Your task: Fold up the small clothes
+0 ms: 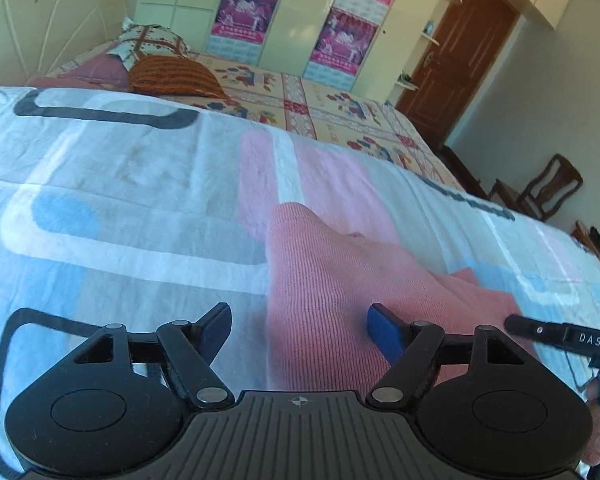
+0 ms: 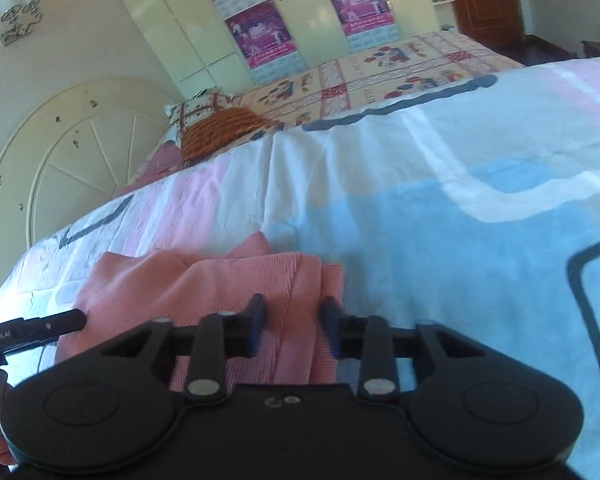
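wall lamp (image 2: 18,10) only in right view

Each view was taken from a gripper, angled down, close over the bed (image 1: 140,208). The pink cloth (image 1: 332,280) and wardrobe (image 2: 172,20) were shared.
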### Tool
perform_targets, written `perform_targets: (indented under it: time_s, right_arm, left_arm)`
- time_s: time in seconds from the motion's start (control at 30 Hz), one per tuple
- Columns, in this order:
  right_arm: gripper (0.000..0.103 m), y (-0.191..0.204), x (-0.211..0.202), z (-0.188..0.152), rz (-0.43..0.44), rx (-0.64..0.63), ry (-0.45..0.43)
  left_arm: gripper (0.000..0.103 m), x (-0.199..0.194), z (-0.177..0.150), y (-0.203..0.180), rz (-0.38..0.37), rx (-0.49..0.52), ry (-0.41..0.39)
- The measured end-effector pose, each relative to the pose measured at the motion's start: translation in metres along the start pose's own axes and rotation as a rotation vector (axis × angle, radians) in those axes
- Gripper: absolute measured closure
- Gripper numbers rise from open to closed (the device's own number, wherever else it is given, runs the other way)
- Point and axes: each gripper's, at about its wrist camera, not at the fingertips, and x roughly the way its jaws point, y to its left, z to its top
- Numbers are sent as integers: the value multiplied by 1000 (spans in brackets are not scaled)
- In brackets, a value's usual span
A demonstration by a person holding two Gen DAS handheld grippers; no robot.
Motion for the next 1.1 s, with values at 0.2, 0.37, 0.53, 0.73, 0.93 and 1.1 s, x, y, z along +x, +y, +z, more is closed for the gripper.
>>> perform_targets:
  time_s: [0.2, 0.37, 0.53, 0.73, 0.93, 1.1]
  right_arm:
    - [96, 3, -6, -11, -111, -127, -81]
    - [76, 3, -8, -9, -145, -116, -81]
    - [79, 18, -31, -1, -28, -129, -127]
    - [85, 30, 10, -14, -110, -224, 21]
    - [80, 41, -40, -20, -52, -236, -28]
    - [88, 59, -83, -70, 30, -327, 8]
  left_arm:
    - [27, 31, -3, -26, 100, 104, 4]
    - [26, 1, 2, -34, 138, 147, -37]
    - [26, -28, -8, -62, -15, 198, -80]
    - [25, -1, -28, -91, 56, 338, -22]
    - [26, -65, -48, -83, 2, 291, -98]
    - [26, -101, -98, -70, -1, 269, -102]
